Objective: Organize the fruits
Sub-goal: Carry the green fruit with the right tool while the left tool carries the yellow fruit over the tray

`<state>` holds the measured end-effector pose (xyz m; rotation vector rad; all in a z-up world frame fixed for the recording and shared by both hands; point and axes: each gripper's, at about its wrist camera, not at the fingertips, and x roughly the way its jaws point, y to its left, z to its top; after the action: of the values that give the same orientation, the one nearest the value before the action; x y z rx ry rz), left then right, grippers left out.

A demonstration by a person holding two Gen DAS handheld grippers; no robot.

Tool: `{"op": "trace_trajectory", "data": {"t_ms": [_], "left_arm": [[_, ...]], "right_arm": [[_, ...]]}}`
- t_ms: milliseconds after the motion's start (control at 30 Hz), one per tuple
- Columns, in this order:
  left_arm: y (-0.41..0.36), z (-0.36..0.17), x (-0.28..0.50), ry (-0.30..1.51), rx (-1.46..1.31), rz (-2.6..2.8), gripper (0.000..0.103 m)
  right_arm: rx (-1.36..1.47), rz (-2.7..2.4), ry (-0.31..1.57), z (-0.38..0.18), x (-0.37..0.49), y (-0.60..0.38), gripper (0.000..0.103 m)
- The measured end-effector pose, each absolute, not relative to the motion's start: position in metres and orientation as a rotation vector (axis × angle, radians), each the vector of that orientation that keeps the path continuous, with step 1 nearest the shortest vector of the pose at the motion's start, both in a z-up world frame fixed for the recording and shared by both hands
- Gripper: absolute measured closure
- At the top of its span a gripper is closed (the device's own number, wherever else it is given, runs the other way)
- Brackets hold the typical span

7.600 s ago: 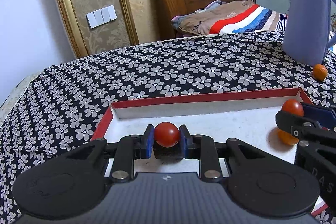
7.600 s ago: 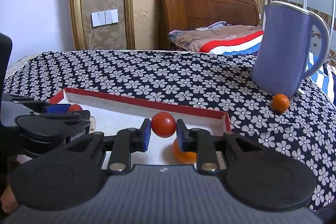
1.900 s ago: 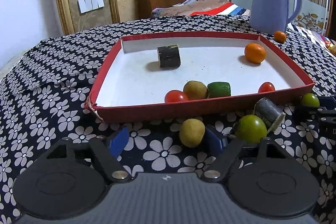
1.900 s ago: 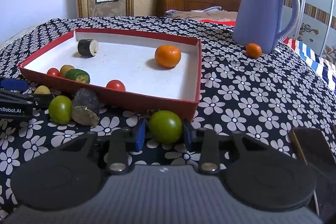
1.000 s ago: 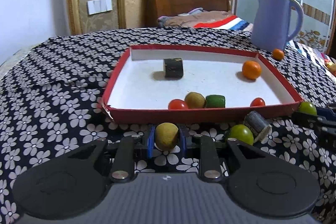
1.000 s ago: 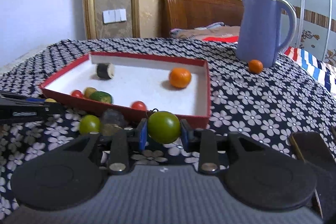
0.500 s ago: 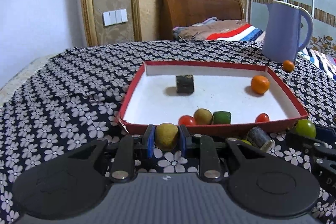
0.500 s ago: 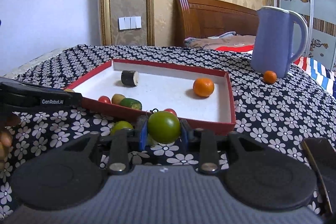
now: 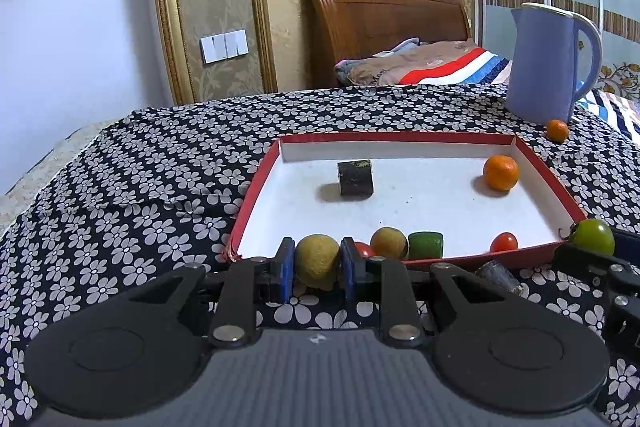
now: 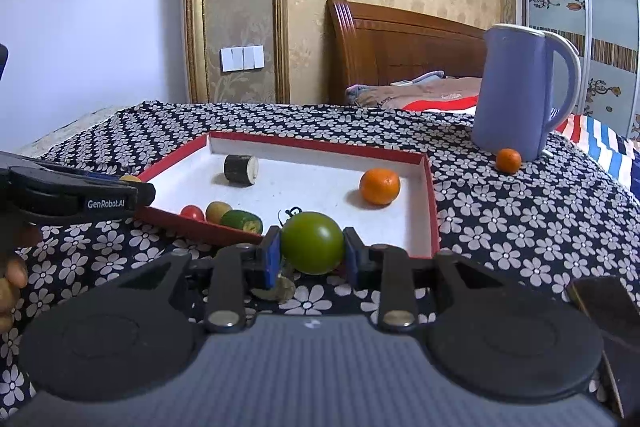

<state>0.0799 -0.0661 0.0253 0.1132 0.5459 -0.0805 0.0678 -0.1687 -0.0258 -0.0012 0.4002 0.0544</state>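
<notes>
My left gripper (image 9: 316, 263) is shut on a yellow-green round fruit (image 9: 317, 260), held above the near rim of the red tray (image 9: 256, 183). My right gripper (image 10: 311, 251) is shut on a green tomato (image 10: 313, 241), lifted near the tray's front rim (image 10: 431, 195); the tomato also shows at the right of the left wrist view (image 9: 593, 236). In the tray lie an orange (image 9: 501, 172), a dark cylinder piece (image 9: 355, 178), a red tomato (image 9: 503, 242), a green piece (image 9: 425, 245) and a yellowish fruit (image 9: 389, 243).
A blue-purple jug (image 9: 545, 63) stands behind the tray with a small orange (image 9: 557, 130) beside it. A dark cylinder piece (image 9: 498, 273) lies on the flowered cloth in front of the tray. A dark flat object (image 10: 600, 303) lies at the right.
Both grippers have risen with their fruits and moved toward the tray's front rim. Before that, the left gripper closed on the yellow-green fruit on the cloth.
</notes>
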Motion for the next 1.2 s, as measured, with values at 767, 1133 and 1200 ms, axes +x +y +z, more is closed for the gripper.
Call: {"op": "trace_trajectory", "data": {"t_ms": [767, 1133, 1200], "left_arm": [[-0.071, 0.029, 0.084, 0.535, 0.131, -0.077, 0.080], [-0.072, 0.031, 0.088, 0.533, 0.139, -0.073, 0.080], [-0.073, 0.032, 0.088, 0.531, 0.139, -0.074, 0.080]], "right_arm": [[-0.027, 0.069, 0.390, -0.020, 0.076, -0.158, 0.073], [-0.048, 0.071, 0.371, -0.011, 0.079, -0.151, 0.073], [-0.052, 0.072, 0.371, -0.011, 0.080, -0.151, 0.073]]}}
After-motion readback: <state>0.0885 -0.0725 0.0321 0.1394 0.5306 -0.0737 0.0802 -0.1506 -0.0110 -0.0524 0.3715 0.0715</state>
